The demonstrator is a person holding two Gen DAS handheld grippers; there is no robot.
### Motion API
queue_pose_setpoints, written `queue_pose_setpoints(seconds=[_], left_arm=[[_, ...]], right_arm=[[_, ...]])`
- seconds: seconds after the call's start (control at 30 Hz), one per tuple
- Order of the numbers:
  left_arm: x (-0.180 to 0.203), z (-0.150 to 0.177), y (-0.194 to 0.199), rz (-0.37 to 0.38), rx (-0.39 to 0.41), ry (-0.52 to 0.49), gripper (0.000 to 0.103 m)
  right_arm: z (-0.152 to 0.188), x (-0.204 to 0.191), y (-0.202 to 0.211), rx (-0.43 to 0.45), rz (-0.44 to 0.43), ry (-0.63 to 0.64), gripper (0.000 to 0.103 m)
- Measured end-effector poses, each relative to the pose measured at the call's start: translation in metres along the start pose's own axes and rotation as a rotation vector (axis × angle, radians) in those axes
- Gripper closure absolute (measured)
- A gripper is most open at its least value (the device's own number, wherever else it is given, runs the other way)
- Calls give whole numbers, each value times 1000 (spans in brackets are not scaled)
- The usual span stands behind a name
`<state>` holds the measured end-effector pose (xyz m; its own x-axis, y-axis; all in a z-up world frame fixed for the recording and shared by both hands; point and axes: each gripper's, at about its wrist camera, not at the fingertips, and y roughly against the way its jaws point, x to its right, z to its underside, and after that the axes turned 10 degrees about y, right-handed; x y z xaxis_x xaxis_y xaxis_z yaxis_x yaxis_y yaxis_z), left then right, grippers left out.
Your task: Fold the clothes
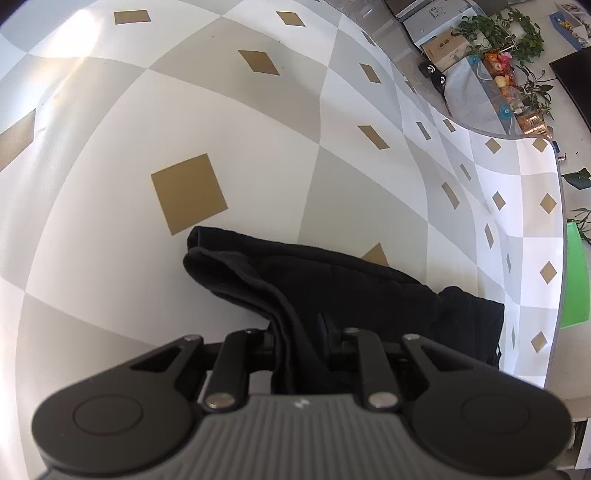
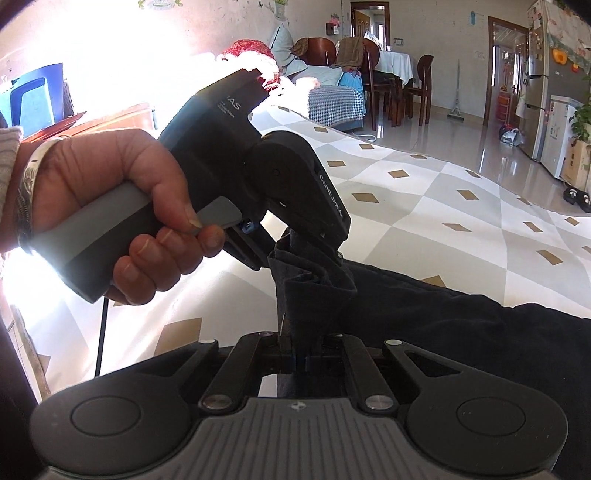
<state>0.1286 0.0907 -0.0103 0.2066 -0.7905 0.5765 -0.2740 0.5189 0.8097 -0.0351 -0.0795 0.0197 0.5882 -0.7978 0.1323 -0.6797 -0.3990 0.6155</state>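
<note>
Both grippers are clamped on one black garment (image 1: 332, 288), which lies on a table covered by a checked cloth (image 1: 229, 122) of white and grey squares with small tan diamonds. Left gripper (image 1: 301, 345): jaws closed on a gathered fold of the fabric, which runs up out of the fingers to a rolled, hemmed end pointing away from the camera; the rest of the garment spreads to the right, towards the cloth's near edge. Right gripper (image 2: 295, 349): jaws likewise pinched on a bunched dark edge, with the bulk of the garment lying flat on the cloth to the right of it. In the right wrist view the left gripper (image 2: 306, 254) sits just beyond the right one, gripping the same raised bunch from above, so the two grasp points are close together. A hand (image 2: 122, 206) with a silver bangle and a grey knit cuff holds that gripper's grey handle, fingers squeezed around the trigger. Containers, taken from the garment: past the far end of the cloth, on the bare grey tabletop, stands a clear tray (image 1: 506, 85) holding what look like orange and yellow fruit or sweets; contents too small to identify. Beside it are a brown cardboard box (image 1: 447, 50), contents not visible, and a leafy green plant (image 1: 506, 33). A green object (image 1: 574, 277) shows just off the cloth's right edge.
</note>
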Motion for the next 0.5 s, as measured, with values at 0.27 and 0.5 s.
queue_pose_setpoints(seconds=[0.27, 0.5], left_arm=[[0, 3, 4, 10, -1, 10, 88], [0, 7, 5, -11, 3, -6, 88]], right_arm=[[7, -7, -8, -39, -1, 26, 68], [10, -7, -13, -36, 1, 21, 66]])
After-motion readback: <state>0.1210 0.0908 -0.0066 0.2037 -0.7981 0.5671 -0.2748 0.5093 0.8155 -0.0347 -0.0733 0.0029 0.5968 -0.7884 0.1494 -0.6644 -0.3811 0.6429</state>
